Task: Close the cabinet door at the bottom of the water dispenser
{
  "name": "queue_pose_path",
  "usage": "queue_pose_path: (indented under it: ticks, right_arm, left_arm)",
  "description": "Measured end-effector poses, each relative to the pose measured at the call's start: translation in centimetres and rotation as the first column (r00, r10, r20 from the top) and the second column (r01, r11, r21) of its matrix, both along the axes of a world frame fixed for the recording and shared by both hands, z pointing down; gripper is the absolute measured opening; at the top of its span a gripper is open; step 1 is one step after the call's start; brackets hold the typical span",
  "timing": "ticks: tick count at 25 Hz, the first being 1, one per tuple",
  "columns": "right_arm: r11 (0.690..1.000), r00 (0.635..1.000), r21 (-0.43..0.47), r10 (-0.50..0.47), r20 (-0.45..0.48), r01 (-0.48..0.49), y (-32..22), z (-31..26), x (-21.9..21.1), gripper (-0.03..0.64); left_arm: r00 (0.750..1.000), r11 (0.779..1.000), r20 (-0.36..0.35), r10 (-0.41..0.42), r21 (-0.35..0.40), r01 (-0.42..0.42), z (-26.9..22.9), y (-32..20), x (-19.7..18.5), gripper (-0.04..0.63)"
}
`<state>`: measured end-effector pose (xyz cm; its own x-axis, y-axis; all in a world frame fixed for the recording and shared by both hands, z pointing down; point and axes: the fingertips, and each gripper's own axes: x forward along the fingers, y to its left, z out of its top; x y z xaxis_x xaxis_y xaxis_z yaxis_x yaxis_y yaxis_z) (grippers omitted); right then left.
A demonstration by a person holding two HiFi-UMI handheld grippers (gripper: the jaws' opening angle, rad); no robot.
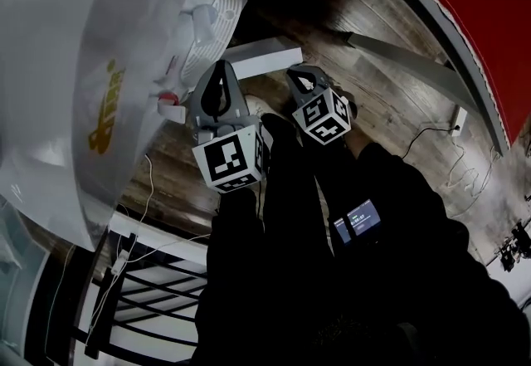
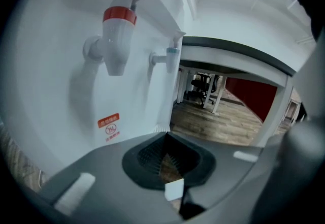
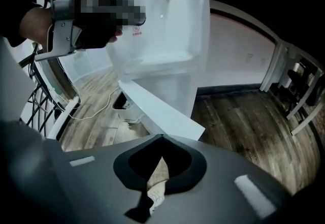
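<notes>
White door (image 3: 161, 110) at the bottom of the dispenser (image 3: 172, 30) sticks out open, so closing it is not done yet. Left gripper (image 1: 217, 84) and right gripper (image 1: 300, 78) are near it, both pinched narrow, holding nothing. One door, two grippers, a red tap (image 2: 118, 40) and a blue tap (image 2: 171, 54).

Both arms, in black sleeves, reach forward and down side by side, the left arm (image 1: 245, 273) close against the right arm (image 1: 390, 190). The left tongs (image 1: 219, 78) and the right tongs (image 1: 300, 78) point away from the body, just beside each other, each with its marker cube turned up toward the head camera. The left tongs' jaws are together at the tips with nothing between them, and the right tongs' jaws meet the same way, empty. The bare left hand (image 3: 33, 24) grips the left tongs' handle.
</notes>
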<state>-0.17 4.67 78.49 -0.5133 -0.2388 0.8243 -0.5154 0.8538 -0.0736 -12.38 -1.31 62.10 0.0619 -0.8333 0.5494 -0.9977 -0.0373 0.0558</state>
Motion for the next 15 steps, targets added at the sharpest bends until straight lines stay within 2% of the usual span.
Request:
queue_pose_path:
  ticks: [6, 15]
  right_arm:
    - [1.0, 0.999, -0.007, -0.019, -0.044, 0.019, 0.2, 1.5, -0.4, -0.002]
    - [0.996, 0.996, -0.003, 0.087, -0.03, -0.087, -2.6, 1.8, -0.1, -0.002]
  left_arm:
    - [1.0, 1.0, -0.011, 0.002, 0.025, -0.001, -0.9, -0.5, -0.5, 0.007]
    - [1.0, 0.999, -0.018, 0.02, 0.042, -0.02, -1.5, -0.5, 0.4, 0.006]
